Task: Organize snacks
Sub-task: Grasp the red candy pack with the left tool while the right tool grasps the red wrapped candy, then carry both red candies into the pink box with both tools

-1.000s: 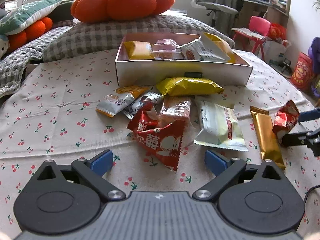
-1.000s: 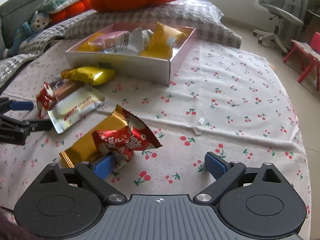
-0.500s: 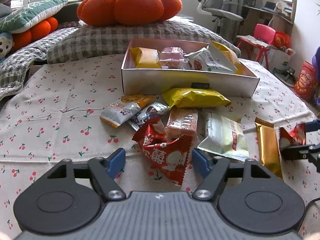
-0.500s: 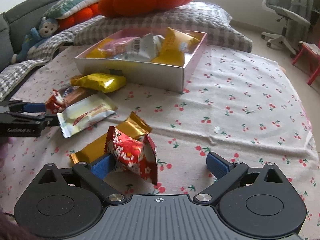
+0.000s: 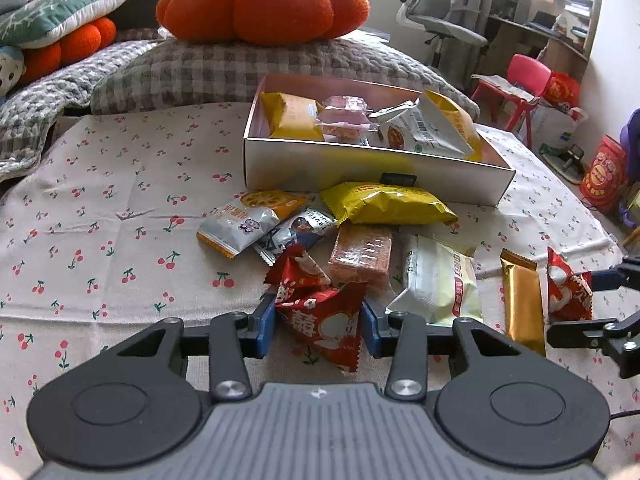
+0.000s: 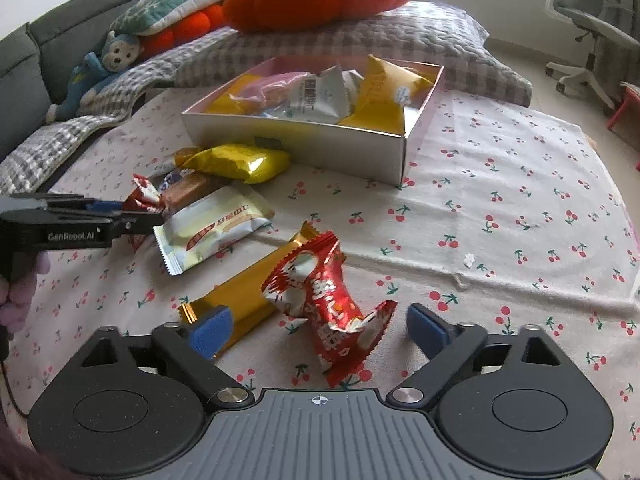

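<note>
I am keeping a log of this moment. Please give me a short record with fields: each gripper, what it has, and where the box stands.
left gripper: shut on first red packet
right gripper: open, one finger on each side of second red packet
gold bar: lies flat beside second red packet
box: beyond both packets, open top, several snacks inside

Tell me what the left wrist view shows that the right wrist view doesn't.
Only left wrist: the left claw with pads against both sides of one red packet, and a red bag on the floor. Only right wrist: the right claw open around the other red packet, and a blue monkey toy. Both: the white box, yellow packet, gold bar.
</note>
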